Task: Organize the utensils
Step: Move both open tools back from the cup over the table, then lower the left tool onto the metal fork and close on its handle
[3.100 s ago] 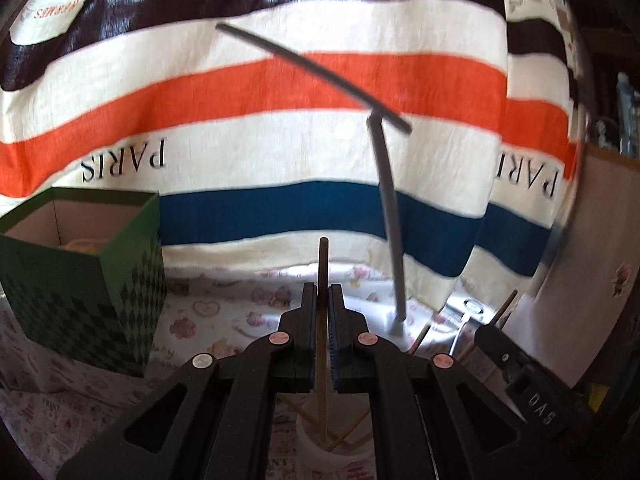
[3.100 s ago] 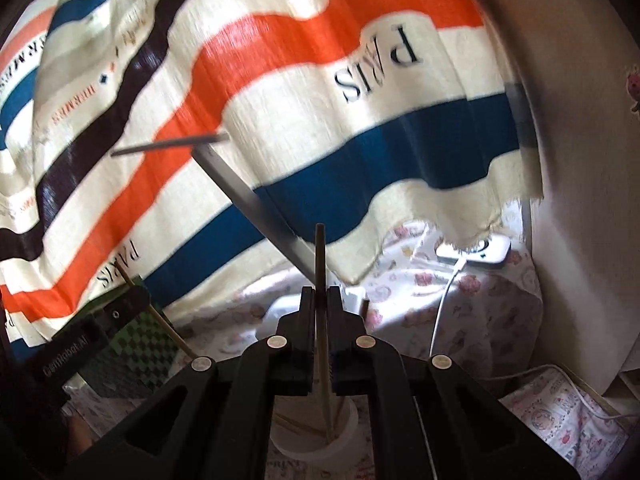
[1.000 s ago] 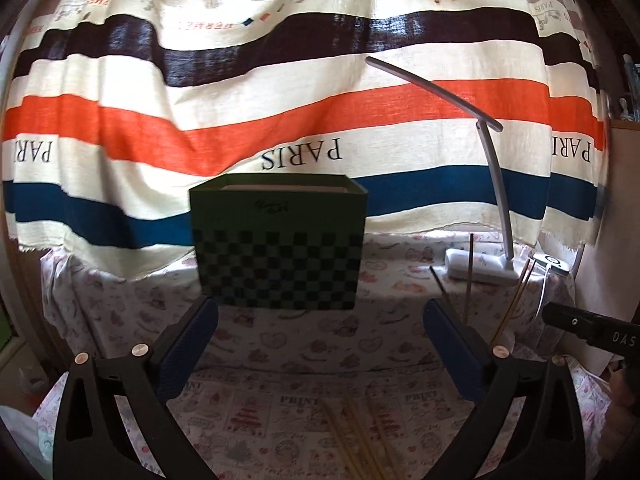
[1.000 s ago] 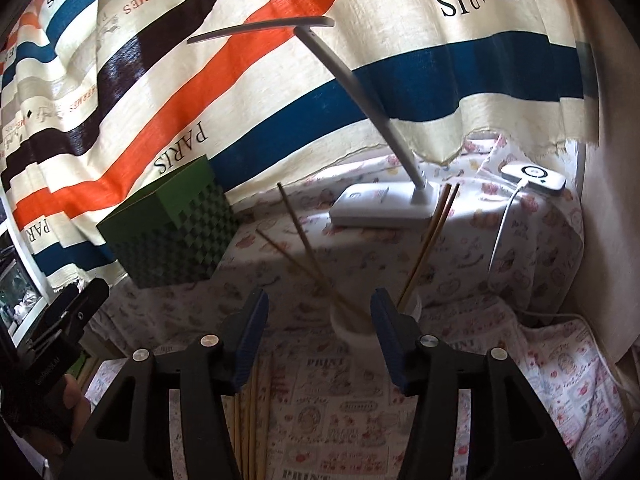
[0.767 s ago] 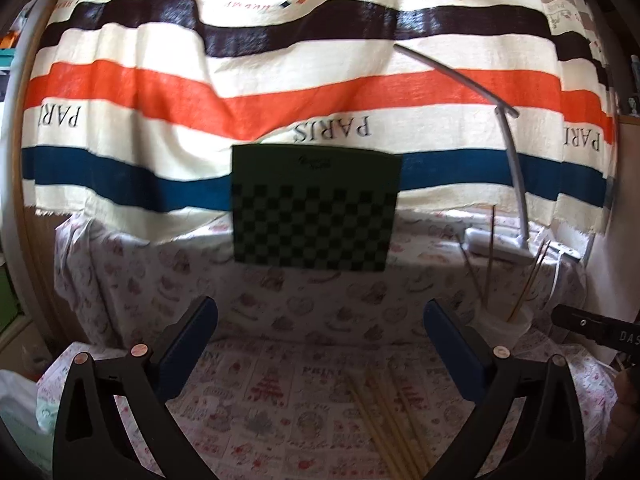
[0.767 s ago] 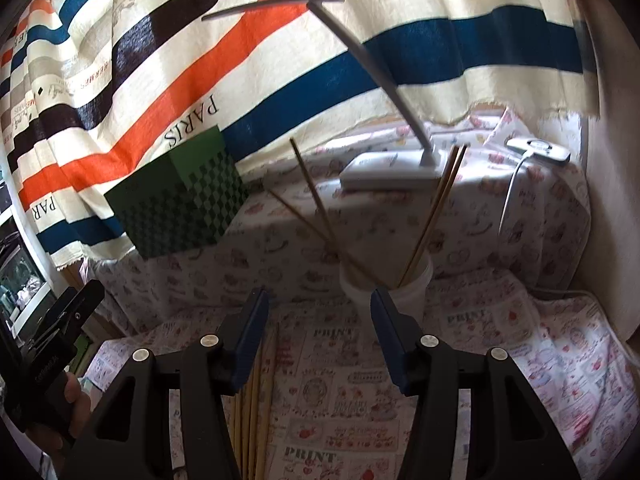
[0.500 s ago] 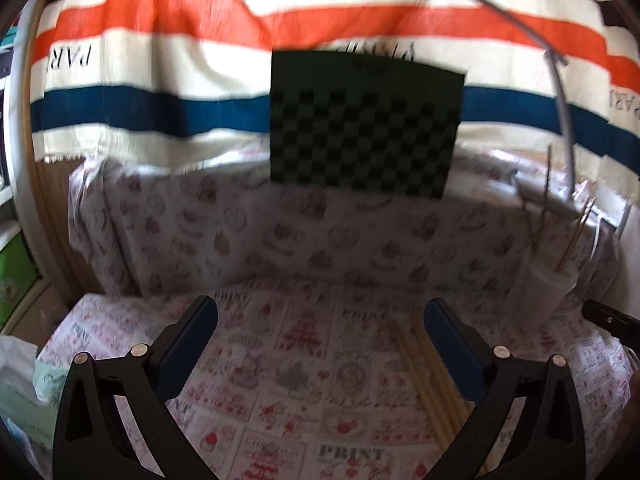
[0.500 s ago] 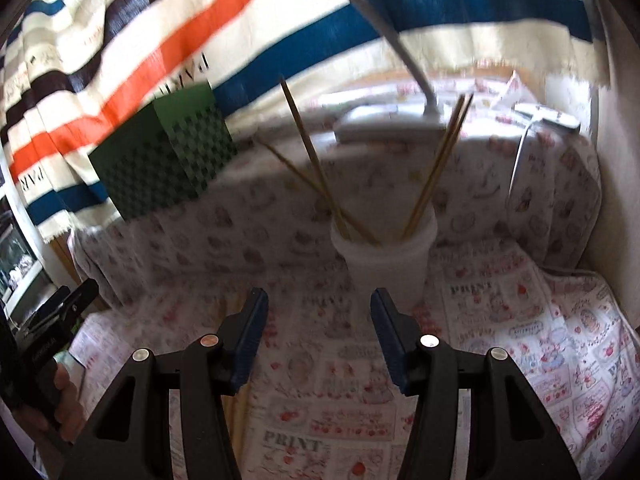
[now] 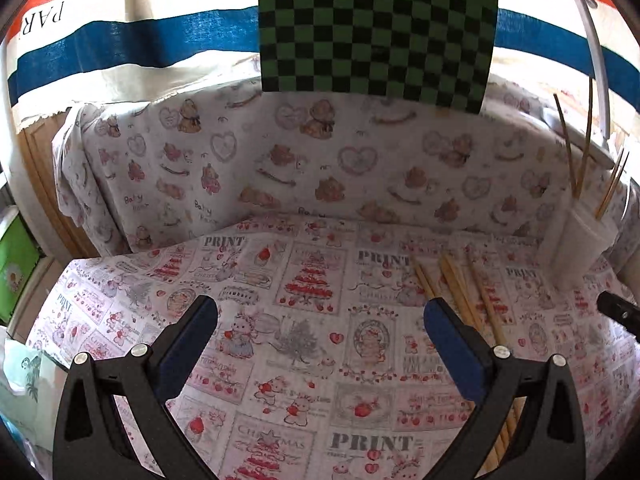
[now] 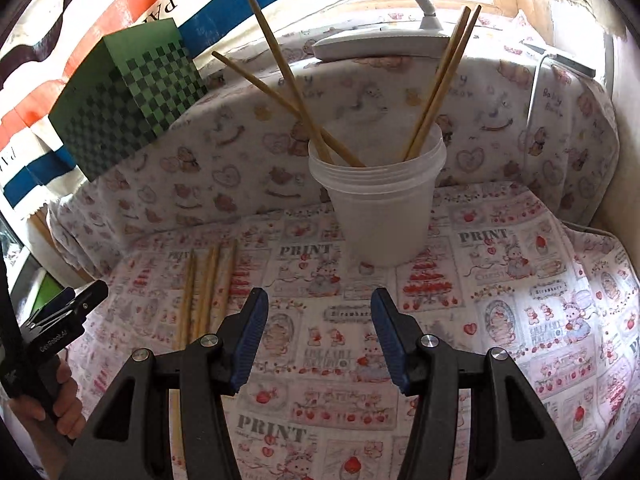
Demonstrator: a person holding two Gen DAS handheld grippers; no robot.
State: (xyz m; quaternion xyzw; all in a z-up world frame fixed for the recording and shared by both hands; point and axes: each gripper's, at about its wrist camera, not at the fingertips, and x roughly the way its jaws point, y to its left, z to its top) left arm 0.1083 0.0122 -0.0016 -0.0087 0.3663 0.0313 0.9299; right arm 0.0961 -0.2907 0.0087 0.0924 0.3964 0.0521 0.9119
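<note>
Jaws of both the left gripper (image 9: pixel 320 316) and right gripper (image 10: pixel 318 312) stand spread, empty. Loose wooden chopsticks (image 10: pixel 208 292) lie on the print-covered bench (image 10: pixel 500 320) at ten o'clock; others stand in the translucent plastic cup (image 10: pixel 380 208) at twelve. Striped cloth (image 9: pixel 120 40) hangs behind. Both grippers have dropped closer to the bench.

"PRINT" repeats in bold capitals across the red-and-white tablecloth (image 9: pixel 372 442), and one panel low in the left wrist view reads "CHRISTMAS"; a small banner on it in the right wrist view seems to say "Strawberry", though it's tiny. The paler teddy-bear cloth (image 9: pixel 132 200) behind carries handwritten-style "Baby" wording, and the striped hanging (image 9: pixel 44 20) shows "PAR" at its left edge. On the left gripper (image 10: pixel 60 320), a white label reads "GenRobot.AI".
</note>
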